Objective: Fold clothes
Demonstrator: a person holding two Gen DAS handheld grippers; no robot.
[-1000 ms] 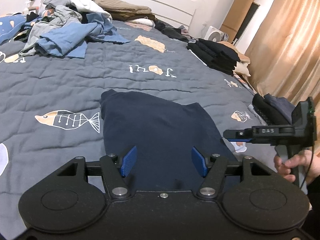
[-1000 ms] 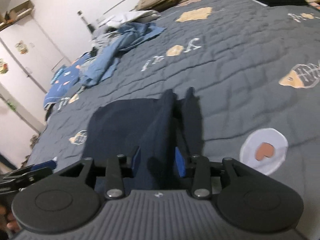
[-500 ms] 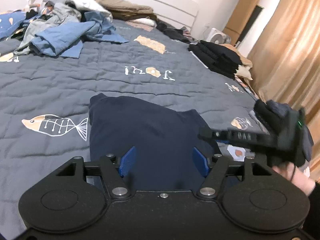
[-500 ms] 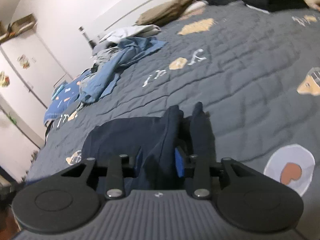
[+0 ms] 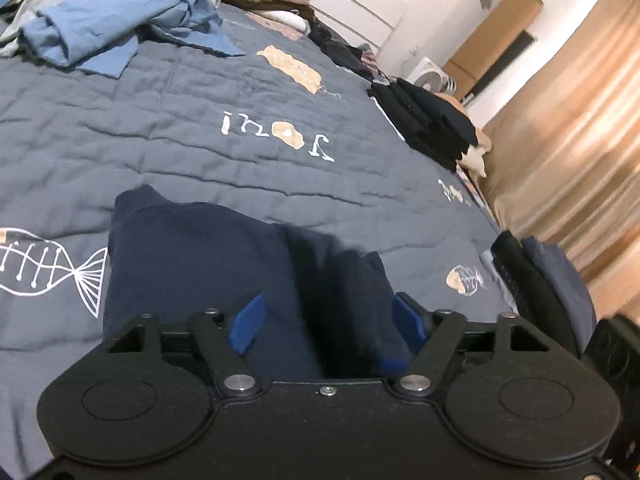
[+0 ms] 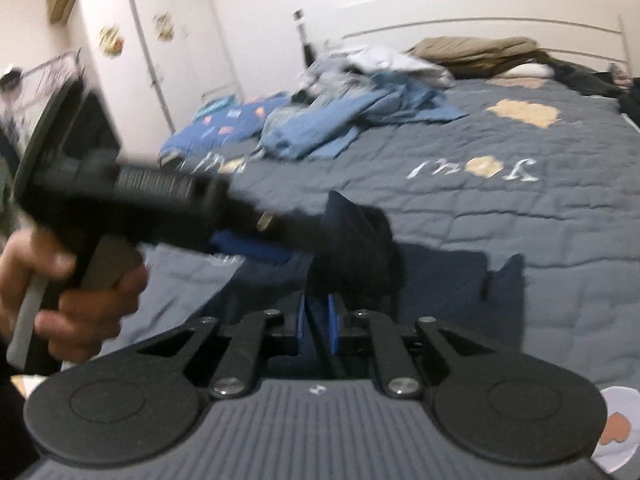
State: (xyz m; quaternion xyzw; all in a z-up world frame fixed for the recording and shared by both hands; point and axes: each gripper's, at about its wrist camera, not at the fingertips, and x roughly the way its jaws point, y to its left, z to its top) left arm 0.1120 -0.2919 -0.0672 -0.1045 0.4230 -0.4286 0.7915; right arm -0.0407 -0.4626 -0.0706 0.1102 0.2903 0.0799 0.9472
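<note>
right gripper (image 6: 318,322) jaws closing on the navy garment (image 5: 192,264); left gripper (image 5: 326,316) jaws opening wide around its fold.

Each gripper (image 5: 326,322) is matte black with round side discs, silver screws and blue pads (image 6: 333,324).

1 navy garment (image 5: 208,264), 2 grippers (image 5: 324,320) (image 6: 318,322), 1 bed (image 5: 120,128), 1 unfolded pile (image 5: 100,28), 2 folded stacks (image 5: 432,120) (image 5: 540,280).
</note>
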